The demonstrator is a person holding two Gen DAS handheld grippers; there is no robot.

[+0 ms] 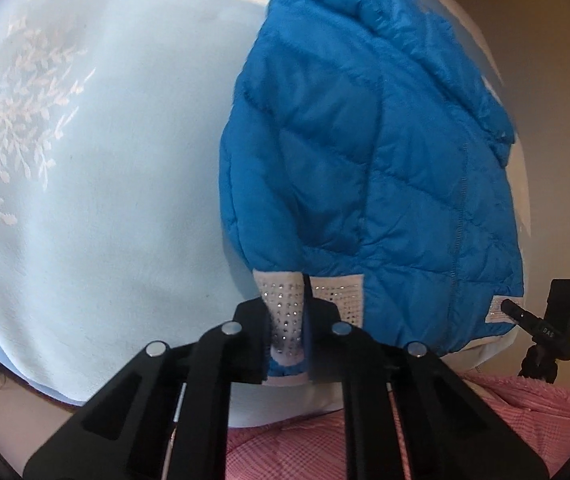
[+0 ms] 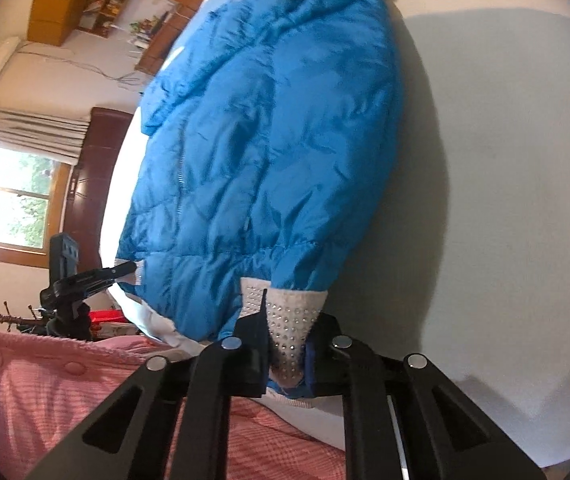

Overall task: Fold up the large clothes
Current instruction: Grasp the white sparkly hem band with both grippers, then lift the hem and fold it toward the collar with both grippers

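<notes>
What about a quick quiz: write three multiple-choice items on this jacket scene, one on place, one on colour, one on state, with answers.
1. Where does the jacket lie?
A. on a pale sheet
B. on a hanger
C. on a chair

2. What colour is the jacket's quilted shell?
A. red
B. blue
C. black

3. What are the left tongs doing?
A. hanging open
B. gripping a pillow
C. pinching a studded white cuff

Answers: 1 A, sheet surrounds it; 2 B, shell is bright blue; 3 C, cuff sits clamped between them.
</notes>
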